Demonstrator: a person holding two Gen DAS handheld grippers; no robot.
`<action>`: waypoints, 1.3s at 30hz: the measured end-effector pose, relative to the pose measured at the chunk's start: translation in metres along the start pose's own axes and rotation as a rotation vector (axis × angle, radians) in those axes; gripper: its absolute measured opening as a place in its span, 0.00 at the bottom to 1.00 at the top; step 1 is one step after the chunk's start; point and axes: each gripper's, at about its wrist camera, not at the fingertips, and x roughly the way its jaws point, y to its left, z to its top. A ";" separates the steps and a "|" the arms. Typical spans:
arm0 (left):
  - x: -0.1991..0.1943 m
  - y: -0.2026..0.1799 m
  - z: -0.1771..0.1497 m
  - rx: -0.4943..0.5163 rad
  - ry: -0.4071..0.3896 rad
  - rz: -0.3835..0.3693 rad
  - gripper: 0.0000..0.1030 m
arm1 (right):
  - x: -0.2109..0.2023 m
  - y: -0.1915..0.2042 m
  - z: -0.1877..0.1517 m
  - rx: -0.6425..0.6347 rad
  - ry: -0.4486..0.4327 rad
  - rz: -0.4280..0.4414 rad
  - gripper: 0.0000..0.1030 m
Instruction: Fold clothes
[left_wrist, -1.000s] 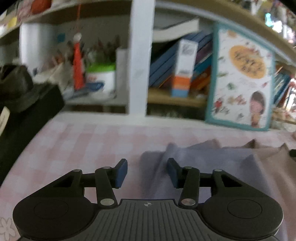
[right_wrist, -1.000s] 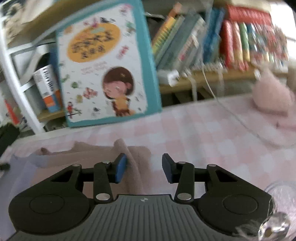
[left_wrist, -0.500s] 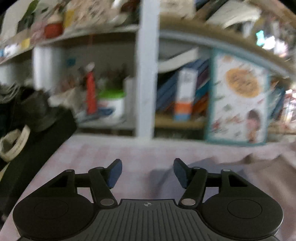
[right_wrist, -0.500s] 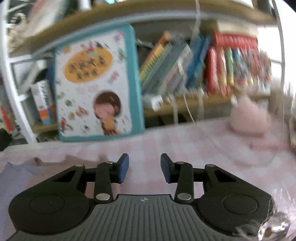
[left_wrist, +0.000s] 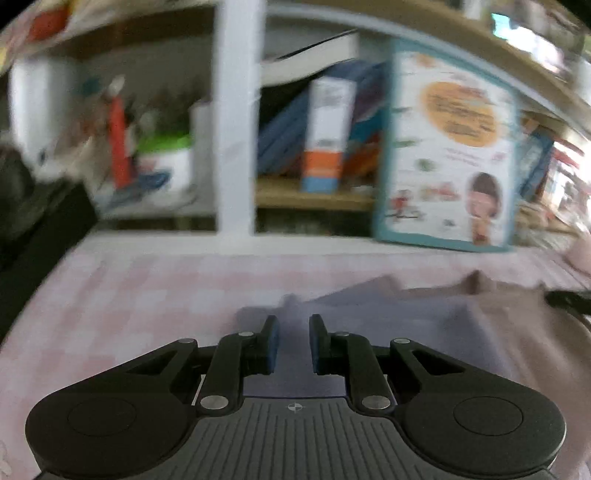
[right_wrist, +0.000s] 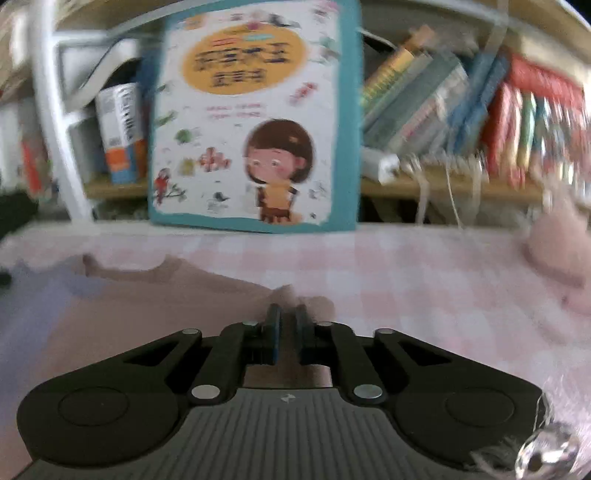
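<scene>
A lavender cloth (left_wrist: 369, 314) lies on the pink checked table (left_wrist: 147, 295), joined on its right by a taupe-pink cloth (left_wrist: 517, 325). My left gripper (left_wrist: 293, 328) sits at the lavender cloth's left corner. Its jaws have drawn close, with a raised tip of that cloth between them. In the right wrist view the taupe-pink cloth (right_wrist: 166, 306) fills the left half and the lavender cloth (right_wrist: 33, 295) shows at the far left. My right gripper (right_wrist: 288, 314) is shut on the taupe-pink cloth's right corner, which peaks just ahead of its pads.
A bookshelf runs along the table's far edge, with a white post (left_wrist: 236, 122) and a large picture book (right_wrist: 255, 122) leaning against it. A pink fluffy thing (right_wrist: 554, 251) sits at the right. Black objects (left_wrist: 37, 229) stand at the left edge.
Both grippers stood open above the cloth edges. They have dropped forward onto the corners and their jaws have closed in on the cloth.
</scene>
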 end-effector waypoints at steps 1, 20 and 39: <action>0.004 0.008 -0.002 -0.033 0.005 -0.011 0.17 | 0.000 -0.007 -0.001 0.040 -0.004 0.017 0.05; -0.006 0.001 -0.009 0.063 -0.005 -0.003 0.30 | -0.034 -0.023 -0.017 0.071 -0.029 -0.007 0.12; -0.011 0.017 -0.013 -0.004 -0.020 -0.022 0.11 | -0.026 -0.029 -0.025 0.111 -0.019 -0.015 0.17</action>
